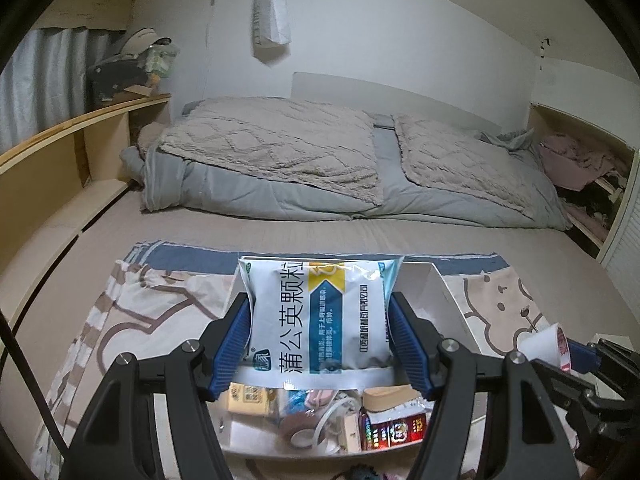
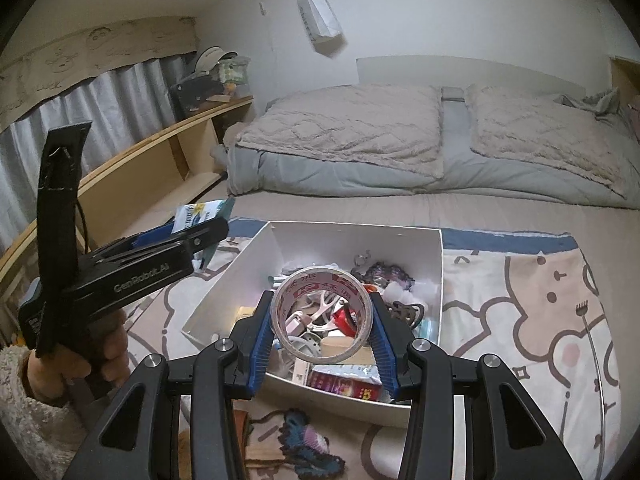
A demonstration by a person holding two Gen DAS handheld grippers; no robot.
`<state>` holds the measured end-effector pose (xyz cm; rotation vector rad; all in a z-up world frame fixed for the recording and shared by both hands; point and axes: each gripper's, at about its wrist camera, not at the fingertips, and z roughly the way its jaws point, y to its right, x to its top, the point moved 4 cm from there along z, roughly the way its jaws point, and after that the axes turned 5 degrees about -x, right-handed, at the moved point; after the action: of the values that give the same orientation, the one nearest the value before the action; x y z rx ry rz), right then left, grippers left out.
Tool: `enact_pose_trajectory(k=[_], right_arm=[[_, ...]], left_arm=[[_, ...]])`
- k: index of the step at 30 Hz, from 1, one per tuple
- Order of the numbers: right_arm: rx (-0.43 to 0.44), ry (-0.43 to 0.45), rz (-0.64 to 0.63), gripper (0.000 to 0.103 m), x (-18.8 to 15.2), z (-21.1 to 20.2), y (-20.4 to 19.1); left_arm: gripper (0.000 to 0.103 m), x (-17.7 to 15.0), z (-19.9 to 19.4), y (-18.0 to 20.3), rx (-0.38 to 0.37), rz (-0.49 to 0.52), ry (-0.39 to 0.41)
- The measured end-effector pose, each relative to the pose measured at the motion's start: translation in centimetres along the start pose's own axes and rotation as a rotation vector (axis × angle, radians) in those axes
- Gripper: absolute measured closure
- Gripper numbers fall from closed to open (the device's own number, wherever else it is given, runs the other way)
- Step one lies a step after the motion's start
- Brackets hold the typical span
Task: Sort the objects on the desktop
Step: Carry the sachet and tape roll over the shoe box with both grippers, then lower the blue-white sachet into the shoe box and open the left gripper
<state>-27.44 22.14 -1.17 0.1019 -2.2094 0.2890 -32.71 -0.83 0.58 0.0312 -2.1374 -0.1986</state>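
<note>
Sachet of medicine granules sits clamped in the left gripper, held above the near end of the white box. Thin foil-plastic pouch w/ loose granules inside, so prob. light, soft, a bit slick; it bows slightly between the blue pads. Best hold is as it is now, across the short width at mid-height, pads on both side seams. Squeezing harder would likely just crumple it.

Tape roll is pinched in the right gripper, also over the box, above its clutter of small items. Jaws are about half closed, pressing the roll's outer wall on opposite sides, hole facing the cam. Stiff cardboard core, light, smooth outer wrap, so it could slip or rotate if the grip loosens; grip across the diameter looks sound.

Pose: left hand holds its gripper by the handle left of the box, fingers pointing roughly level toward the box's far-left corner, raised off the patterned cloth. Right gripper tilts down into the box from its near side. Crocheted piece lies on the cloth just outside the box's near wall.
</note>
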Motion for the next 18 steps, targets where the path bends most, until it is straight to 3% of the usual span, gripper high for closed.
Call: enact_pose_trajectory(k=[8,18], right_arm=[[-0.013,-0.028,0.009,0.058,-0.4,1.0,0.7],[-0.018,-0.030,0.007,0.058,-0.1,1.3,1.3]], left_arm=[[0.035,-0.3,3.7,1.5,-0.076,-0.029,-0.056],[0.035,-1.0,8.9,2.3,-0.069,-0.039,-0.127]])
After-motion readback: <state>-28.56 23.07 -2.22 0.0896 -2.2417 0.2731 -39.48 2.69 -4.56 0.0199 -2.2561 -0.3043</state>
